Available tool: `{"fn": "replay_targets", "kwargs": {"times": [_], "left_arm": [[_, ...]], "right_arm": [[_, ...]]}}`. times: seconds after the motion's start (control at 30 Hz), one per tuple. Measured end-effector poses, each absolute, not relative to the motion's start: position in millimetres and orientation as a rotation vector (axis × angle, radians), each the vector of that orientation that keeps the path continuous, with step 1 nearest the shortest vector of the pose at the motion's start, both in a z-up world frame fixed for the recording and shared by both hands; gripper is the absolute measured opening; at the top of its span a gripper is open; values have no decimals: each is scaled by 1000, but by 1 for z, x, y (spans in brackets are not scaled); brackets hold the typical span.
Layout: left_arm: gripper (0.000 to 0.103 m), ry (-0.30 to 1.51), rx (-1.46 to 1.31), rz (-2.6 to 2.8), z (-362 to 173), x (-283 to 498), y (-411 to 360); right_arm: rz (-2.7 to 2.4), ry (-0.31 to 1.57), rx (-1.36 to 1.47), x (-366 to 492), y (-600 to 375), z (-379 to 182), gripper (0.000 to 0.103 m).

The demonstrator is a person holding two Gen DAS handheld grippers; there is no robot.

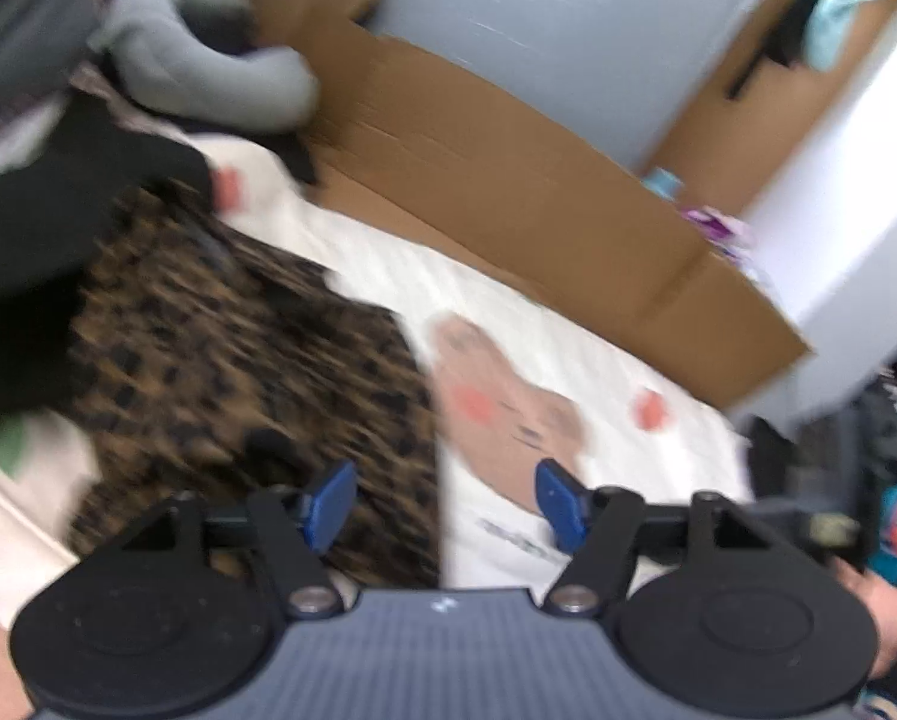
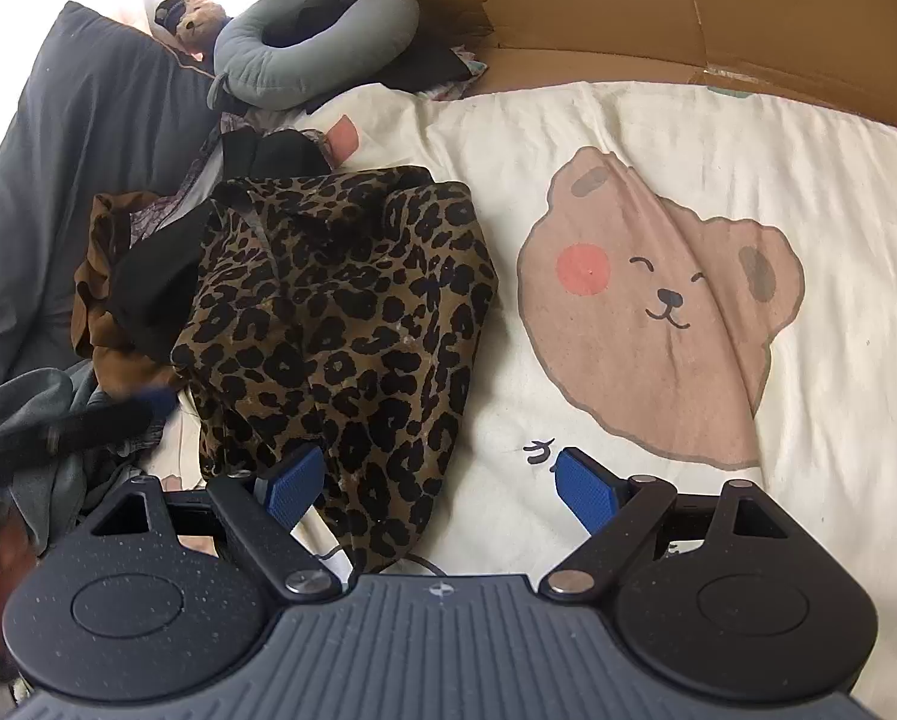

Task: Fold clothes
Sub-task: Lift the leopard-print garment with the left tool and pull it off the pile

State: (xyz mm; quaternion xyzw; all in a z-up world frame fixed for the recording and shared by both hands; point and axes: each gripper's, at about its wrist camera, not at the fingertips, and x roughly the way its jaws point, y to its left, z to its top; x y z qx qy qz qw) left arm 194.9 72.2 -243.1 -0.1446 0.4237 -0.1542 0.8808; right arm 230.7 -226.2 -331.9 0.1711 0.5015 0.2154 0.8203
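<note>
Leopard-print garment [image 2: 340, 324], loosely folded, lies on a cream bear-print bedspread [image 2: 658, 180] beside a cardboard wall [image 2: 688, 0]; left gripper [image 1: 445, 498] and right gripper [image 2: 439, 480] spread, grasping nothing.

The shirt [image 2: 340, 324] had a leopard pattern, black spots on brown. The bedsheet [image 2: 688, 138] was cream with a light brown bear and pink cheeks. The pillow [image 2: 304, 54] was grey, the cardboard [image 2: 658, 0] brown.

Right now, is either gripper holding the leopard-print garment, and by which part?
Neither. Left gripper and right gripper are open; the leopard-print garment lies loose on the bedsheet.
</note>
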Motion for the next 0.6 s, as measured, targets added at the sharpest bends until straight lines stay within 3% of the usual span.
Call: {"fn": "replay_targets", "kwargs": {"times": [0.27, 0.6], "left_arm": [[77, 831, -238, -58, -254, 234, 123], [76, 786, -259, -34, -268, 277, 135]], "right_arm": [[459, 1070, 329, 232, -222, -340, 86], [479, 1083, 267, 236, -208, -351, 86]]}}
